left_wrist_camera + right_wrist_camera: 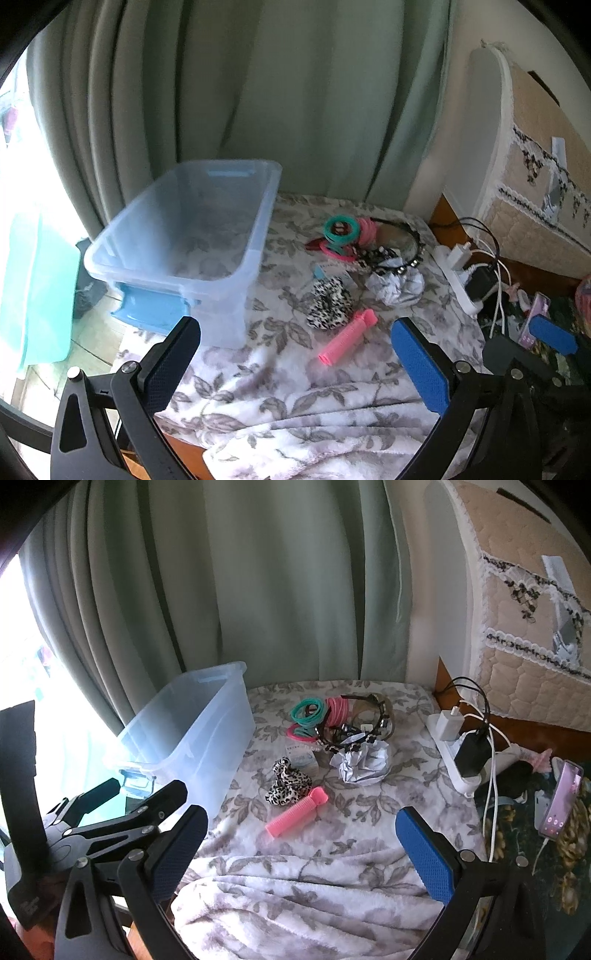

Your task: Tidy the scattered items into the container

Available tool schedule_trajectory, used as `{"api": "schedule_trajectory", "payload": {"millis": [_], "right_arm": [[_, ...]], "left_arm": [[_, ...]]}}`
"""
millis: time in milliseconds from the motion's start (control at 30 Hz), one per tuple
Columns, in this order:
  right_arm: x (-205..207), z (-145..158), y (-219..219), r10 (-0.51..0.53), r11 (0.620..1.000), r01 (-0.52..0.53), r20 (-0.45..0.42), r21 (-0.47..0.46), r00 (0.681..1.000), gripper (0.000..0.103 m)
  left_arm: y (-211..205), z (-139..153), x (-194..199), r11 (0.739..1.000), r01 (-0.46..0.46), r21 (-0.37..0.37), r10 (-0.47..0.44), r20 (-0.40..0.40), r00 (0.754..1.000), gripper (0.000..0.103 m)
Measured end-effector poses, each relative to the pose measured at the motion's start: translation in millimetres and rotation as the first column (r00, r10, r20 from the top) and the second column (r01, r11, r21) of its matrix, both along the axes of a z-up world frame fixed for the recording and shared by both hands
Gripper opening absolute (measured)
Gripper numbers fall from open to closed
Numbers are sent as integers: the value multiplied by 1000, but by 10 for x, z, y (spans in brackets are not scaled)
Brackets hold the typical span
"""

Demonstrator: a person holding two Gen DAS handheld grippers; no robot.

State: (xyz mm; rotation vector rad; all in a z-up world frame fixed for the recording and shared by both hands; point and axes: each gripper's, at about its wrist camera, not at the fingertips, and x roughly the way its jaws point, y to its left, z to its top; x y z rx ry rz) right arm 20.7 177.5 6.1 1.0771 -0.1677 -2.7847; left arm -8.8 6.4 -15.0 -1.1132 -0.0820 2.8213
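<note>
Blue ribbed pads line the spread jaws of the left gripper [295, 360] and the right gripper [301, 843]; both grasp nothing and hover side by side above the floral blanket [280, 402], probably to take in the clutter before a first pick. At 12 o'clock from the left fingers lies 1 pink comb-like clip [347, 338], nearest and likely easiest to grab. Just beyond sit 1 leopard scrunchie [328, 302] and 1 crumpled paper [397, 286]. Farther out is a heap of teal hair ties [341, 229] and pink hair ties [367, 230], too bunched to count, with 1 studded headband [406, 254]. 1 clear plastic bin [192, 236] stands empty at 10 o'clock, mouth up. 1 power strip [456, 753] lies at 2 o'clock.
</note>
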Motion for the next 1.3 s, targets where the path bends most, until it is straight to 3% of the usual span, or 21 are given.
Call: {"api": "schedule_trajectory", "payload": {"millis": [167,367,633,767,967,1300], "right_arm": [[-90,-87,113,-9,1000,9,21,-5,1000,103],[-242,-286,270,-19,999,22,74,-28,997,103],[-518,-634,466,-37,994,54,180,-90,983,94],[-678,-845,579,-58,987,92,240,-135,969,86],[-900,-1113,726,-82,972,146,318,-183,945,74],[-1232,-1529,407,46,968,61,409,-243,911,58]], "left_arm": [[187,-99,-62,998,45,-46,-45,8,999,103],[359,-319,-210,994,77,-73,-72,74,995,103],[588,-615,-472,985,151,-82,-137,153,979,102],[611,-713,-682,986,156,-64,-142,183,973,92],[681,-841,-1041,988,145,-48,-132,206,970,86],[753,-1194,-1607,990,142,-16,-131,299,945,62]]}}
